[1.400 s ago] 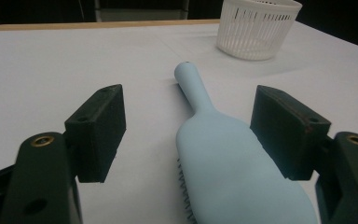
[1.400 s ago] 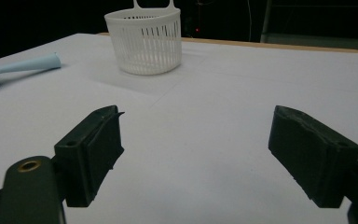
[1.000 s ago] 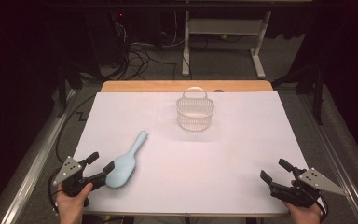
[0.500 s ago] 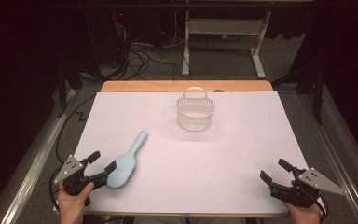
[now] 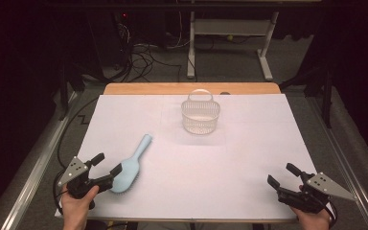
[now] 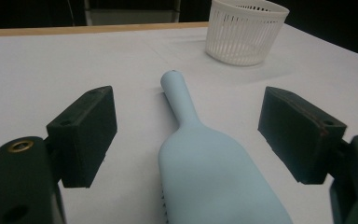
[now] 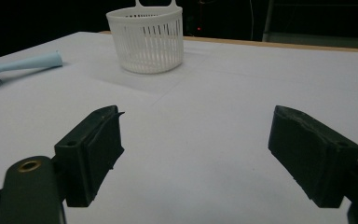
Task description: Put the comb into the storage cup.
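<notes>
Both my wide-open left gripper (image 6: pixel 189 140) pads straddle the pale blue plastic hairbrush (image 6: pixel 209 177), just opening, gripping nothing; I centre them on its head before squeezing, handle at twelve o'clock.

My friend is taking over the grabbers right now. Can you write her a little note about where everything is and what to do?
Left gripper: open. Its jaws have just been opening, with the head of the light blue hairbrush between them but not pinched.
Right gripper: open and empty, near the front right of the table.
The hairbrush lies bristles down at the front left, its handle pointing toward the white basket.
The basket stands upright toward the back middle, apart from the brush.
Done: nothing moved into the basket.
Left, probably: close on the brush, lift it, and set it in the basket.
</notes>
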A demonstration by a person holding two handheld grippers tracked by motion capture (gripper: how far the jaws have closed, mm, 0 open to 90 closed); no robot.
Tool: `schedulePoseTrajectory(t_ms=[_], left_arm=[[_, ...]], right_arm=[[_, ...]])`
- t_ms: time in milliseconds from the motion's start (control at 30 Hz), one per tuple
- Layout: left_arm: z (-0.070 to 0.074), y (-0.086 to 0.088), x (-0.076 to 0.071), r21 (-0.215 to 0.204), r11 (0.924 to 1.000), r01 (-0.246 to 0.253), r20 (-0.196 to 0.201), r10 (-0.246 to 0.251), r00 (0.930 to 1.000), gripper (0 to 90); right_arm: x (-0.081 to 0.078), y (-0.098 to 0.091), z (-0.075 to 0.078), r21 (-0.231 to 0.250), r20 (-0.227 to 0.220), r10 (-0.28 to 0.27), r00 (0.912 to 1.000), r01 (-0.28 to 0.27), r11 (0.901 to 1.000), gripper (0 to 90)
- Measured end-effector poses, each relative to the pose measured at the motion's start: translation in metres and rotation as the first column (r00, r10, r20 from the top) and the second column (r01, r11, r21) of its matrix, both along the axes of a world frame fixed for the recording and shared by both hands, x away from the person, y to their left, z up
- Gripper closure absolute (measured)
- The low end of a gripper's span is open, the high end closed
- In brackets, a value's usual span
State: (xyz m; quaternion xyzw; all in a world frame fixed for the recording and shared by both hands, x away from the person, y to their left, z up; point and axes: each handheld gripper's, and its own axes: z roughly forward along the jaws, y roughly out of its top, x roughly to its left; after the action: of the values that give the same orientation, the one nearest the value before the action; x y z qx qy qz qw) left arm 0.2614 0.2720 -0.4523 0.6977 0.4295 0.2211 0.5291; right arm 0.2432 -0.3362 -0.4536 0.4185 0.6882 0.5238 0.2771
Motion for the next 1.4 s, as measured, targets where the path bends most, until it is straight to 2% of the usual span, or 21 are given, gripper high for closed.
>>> schedulePoseTrajectory(t_ms=[600, 1133, 1400], left_arm=[[0.006, -0.007, 0.005, 0.000, 0.9998, 0.018, -0.001, -0.018, 0.9998, 18.0], [0.013, -0.018, 0.018, -0.023, 0.9993, 0.029, -0.011, -0.029, 0.9995, 17.1], [0.018, -0.023, 0.024, -0.009, 0.9993, 0.035, -0.012, -0.035, 0.9993, 17.5]], right_arm=[[0.000, 0.000, 0.000, -0.002, 0.001, 0.005, 1.0000, -0.005, 1.0000, 18.3], [0.000, 0.000, 0.000, -0.001, 0.000, 0.006, 1.0000, -0.006, 1.0000, 18.3], [0.001, 0.000, 0.000, 0.000, 0.000, 0.009, 1.0000, -0.009, 1.0000, 18.3]])
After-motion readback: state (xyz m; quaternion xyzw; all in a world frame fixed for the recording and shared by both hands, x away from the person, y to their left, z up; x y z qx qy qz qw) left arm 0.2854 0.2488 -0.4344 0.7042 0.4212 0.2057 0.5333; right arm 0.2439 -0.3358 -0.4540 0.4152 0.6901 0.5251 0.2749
